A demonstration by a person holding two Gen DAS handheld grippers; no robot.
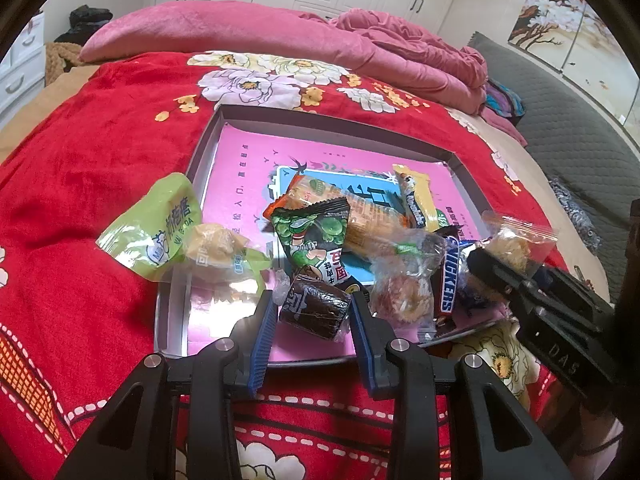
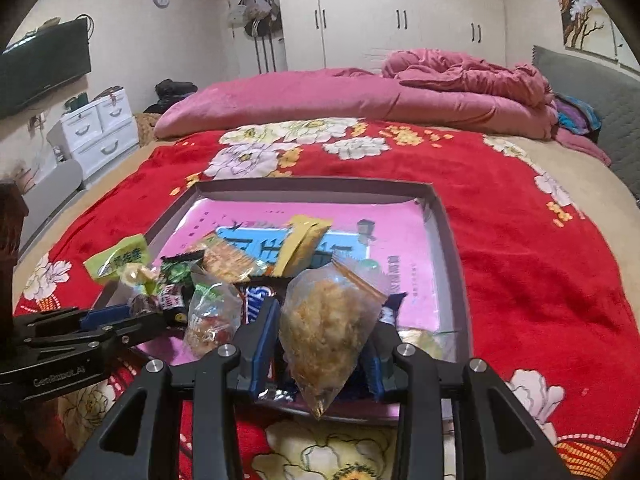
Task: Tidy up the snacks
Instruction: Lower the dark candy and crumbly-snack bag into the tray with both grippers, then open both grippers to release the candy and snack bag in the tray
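On the bed, over a red floral blanket (image 1: 100, 152), sits a shallow box tray (image 1: 208, 136) with a pink printed liner, and the snacks are heaped at its near end. Farthest left, a green pastry packet (image 1: 156, 224) hangs over the tray's left wall, partly on the blanket. Beside it lies a green-pea snack bag (image 1: 316, 232), overlapping an orange cracker pack (image 1: 360, 208). My left hand-held gripper (image 1: 316, 316) is just in front of these, its blue-padded fingers (image 1: 262, 340) set narrowly on either side of a dark chocolate-roll cake (image 1: 314, 308) in clear wrap; the pads look to be touching the wrap, and the cake rests low over the tray's front edge. Right of it lies a clear bag of a reddish pastry (image 1: 400, 296), then a Snickers bar (image 1: 450, 276) on its side, and behind them a yellow wafer stick pack (image 1: 416, 196) pointing toward the far wall. At the right, my right hand-held gripper (image 2: 324, 340) pinches a clear packet of flaky golden pastry (image 2: 328, 320) between its fingers, held above the tray's near edge with its lower tip hanging past the rim. Behind the tray, a pink quilt (image 2: 360, 92) lies bunched across the far side of the bed.
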